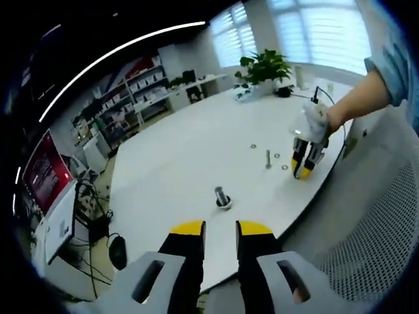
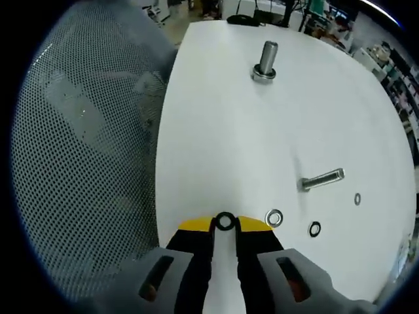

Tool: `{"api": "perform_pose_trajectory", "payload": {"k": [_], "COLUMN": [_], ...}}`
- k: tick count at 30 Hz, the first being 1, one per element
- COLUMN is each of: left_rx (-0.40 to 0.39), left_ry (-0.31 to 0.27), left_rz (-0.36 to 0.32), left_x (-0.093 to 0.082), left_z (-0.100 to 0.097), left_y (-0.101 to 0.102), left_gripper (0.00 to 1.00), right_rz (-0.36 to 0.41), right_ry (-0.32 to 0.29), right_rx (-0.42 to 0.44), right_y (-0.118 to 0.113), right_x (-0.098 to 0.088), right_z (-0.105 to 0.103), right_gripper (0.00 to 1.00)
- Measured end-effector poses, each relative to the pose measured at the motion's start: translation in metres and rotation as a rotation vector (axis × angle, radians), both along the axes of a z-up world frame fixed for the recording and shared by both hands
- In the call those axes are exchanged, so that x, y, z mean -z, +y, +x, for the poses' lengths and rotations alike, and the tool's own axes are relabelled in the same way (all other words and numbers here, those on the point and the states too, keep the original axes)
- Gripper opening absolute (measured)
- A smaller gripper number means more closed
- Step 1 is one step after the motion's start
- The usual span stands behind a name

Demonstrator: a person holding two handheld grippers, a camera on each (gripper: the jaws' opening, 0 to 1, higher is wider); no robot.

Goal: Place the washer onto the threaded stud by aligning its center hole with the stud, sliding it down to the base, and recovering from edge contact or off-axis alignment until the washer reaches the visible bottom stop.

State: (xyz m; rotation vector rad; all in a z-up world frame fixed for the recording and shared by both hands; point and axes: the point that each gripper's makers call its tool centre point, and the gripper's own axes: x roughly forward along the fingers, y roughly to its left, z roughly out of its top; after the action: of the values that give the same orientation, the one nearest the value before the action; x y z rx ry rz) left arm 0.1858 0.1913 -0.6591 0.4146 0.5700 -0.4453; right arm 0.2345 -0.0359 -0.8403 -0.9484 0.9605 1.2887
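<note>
Washer [image 2: 225, 221] pinched between right gripper [image 2: 225, 226] jaw tips, low over table [image 2: 216, 118]; left gripper [image 1: 221, 230] jaws parted, empty.

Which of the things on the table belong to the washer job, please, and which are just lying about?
Job:
- washer pinched between the right tool's tips
- upright stud on the white table

Lying about:
- three loose washers near the stud
- thick post with a ring at its base, possibly a second stud
- potted plant
- mesh chair

Bright daylight from blown-out windows [image 1: 314, 33], mild glare on the white table [image 1: 196, 150], strong fisheye edge warping.
</note>
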Motion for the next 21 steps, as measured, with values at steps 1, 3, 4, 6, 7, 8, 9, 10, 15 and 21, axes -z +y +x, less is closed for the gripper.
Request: {"api": "perform_pose_trajectory", "payload": {"k": [1,3,4,6,7,8,9,10,15,21], "left_rx": [-0.006,-0.013,-0.010,-0.003,-0.003,-0.006,-0.007,-0.008,-0.004,-0.001], "left_ry": [-0.016,-0.001,0.015,0.024,0.022,0.011,0.007,0.006,0.023,0.022], "left_rz": [-0.012,-0.007,-0.002,0.005,0.005,-0.001,-0.004,-0.005,0.004,0.007], "left_x": [-0.004,-0.001,0.003,0.005,0.004,0.002,0.001,0.001,0.004,0.005], "left_z": [0.001,0.000,-0.001,-0.001,-0.001,0.000,0.000,0.000,-0.001,-0.001], "left_y": [0.000,0.002,0.001,0.001,0.001,0.001,0.002,0.002,0.002,0.002], "left_gripper": [0.14,0.14,0.14,0.14,0.14,0.14,0.14,0.14,0.14,0.14], "right_rz": [-0.003,-0.007,-0.006,-0.003,0.004,0.011,0.013,0.016,0.030,0.027], "right_ry": [0.001,-0.031,-0.038,-0.033,-0.032,-0.035,-0.037,-0.042,-0.050,-0.076], "right_rx": [0.006,-0.010,-0.012,-0.002,0.004,0.006,0.008,0.010,0.020,0.025], "right_y": [0.000,0.000,0.000,0.000,0.001,0.002,0.003,0.003,0.006,0.008], "right_x": [0.000,-0.002,-0.003,-0.008,-0.011,-0.016,-0.019,-0.023,-0.042,-0.058], "right_z": [0.000,0.004,0.006,0.008,0.009,0.012,0.014,0.016,0.027,0.041], "right_gripper": [0.14,0.13,0.13,0.13,0.13,0.13,0.13,0.13,0.13,0.13]}}
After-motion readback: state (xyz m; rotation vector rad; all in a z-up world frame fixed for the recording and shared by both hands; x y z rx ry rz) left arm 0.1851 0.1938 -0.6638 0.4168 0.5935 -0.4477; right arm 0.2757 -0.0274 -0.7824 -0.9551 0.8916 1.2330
